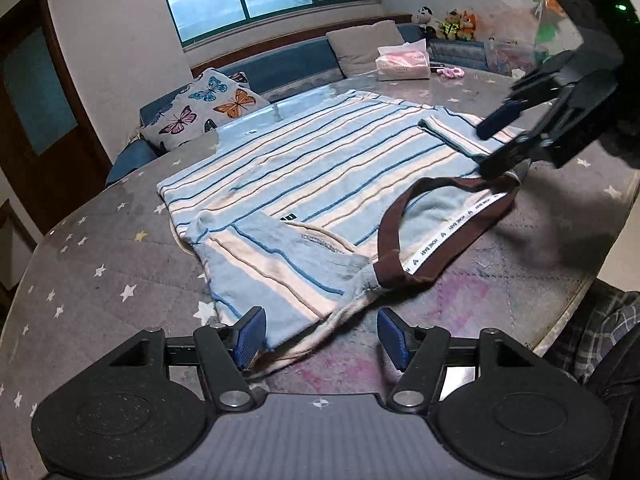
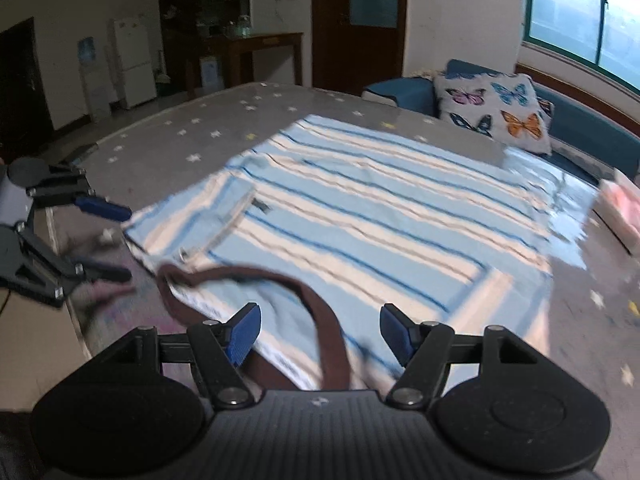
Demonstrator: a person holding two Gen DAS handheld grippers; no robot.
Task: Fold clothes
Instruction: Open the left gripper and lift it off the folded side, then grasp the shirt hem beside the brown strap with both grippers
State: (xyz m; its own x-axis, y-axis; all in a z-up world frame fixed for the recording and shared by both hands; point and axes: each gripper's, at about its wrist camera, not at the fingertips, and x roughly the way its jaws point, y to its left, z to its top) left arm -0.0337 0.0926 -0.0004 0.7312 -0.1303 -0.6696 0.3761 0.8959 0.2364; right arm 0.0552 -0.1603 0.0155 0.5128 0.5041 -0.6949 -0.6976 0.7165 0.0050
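- Left wrist view: one striped shirt [image 1: 320, 168] lies flat on the starry surface [image 1: 100, 264], both sleeves already folded in. Left gripper [image 1: 320, 336] is spread and empty over the near sleeve [image 1: 276, 276].
- Right wrist view: right gripper [image 2: 320, 332] is spread too, holding nothing, over the brown collar [image 2: 320, 320]. I'd pinch both shoulder corners evenly before folding.

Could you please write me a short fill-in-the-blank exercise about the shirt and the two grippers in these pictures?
1. The neckband of the striped shirt is coloured ____.
2. The cushion behind the table is printed with ____.
3. The jaws of the left gripper stand ____, with the shirt's near sleeve lying between them ungripped.
4. The grey tablecloth is dotted with small ____.

Missing words: brown; butterflies; open; stars
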